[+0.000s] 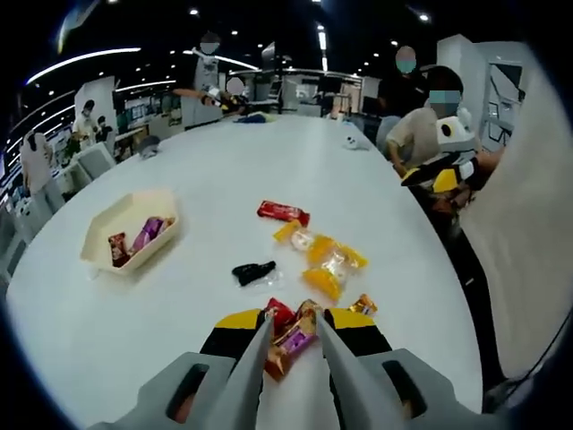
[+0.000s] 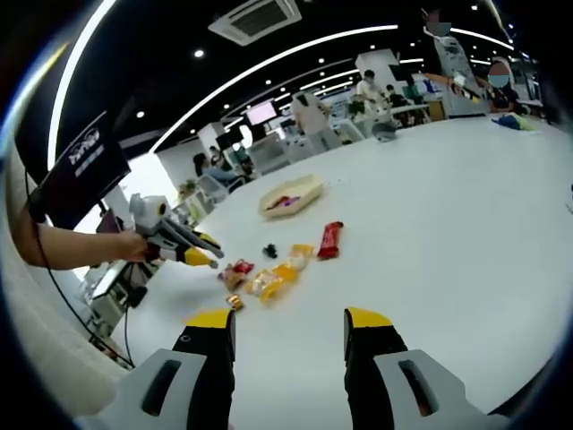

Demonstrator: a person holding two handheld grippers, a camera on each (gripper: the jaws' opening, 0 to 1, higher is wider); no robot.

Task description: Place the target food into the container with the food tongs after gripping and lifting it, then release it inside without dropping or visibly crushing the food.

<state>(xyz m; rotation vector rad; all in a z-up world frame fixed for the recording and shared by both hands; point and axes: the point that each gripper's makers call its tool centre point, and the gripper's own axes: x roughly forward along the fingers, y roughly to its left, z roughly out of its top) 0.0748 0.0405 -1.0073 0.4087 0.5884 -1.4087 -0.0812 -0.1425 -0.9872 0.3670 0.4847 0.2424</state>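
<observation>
Left gripper (image 1: 294, 345): holds metal food tongs (image 1: 269, 376), whose blades run forward from the jaws; jaws drawn in on the tong arms.
Tong tips: closed around a purple-and-gold wrapped snack (image 1: 288, 342) at the near edge of the loose pile; whether it is off the table, I cannot tell.
Right gripper (image 2: 288, 333): jaws wide apart, nothing between them; hovers over bare table (image 2: 466, 215).
Container (image 1: 130, 230): cream tray, already holding a few wrapped pieces.
Key relation: from the tongs, the tray lies at about 10 o'clock, well apart, across open tabletop.
Snack axis: roughly in line with the tong blades.
Nearer hand: the left, by a clear margin.
Other items: red bar (image 1: 283, 212), yellow packets (image 1: 326, 260), black piece (image 1: 252, 271) lie between.
Judgement: lift and carry outstanding; light squeeze advisable.
</observation>
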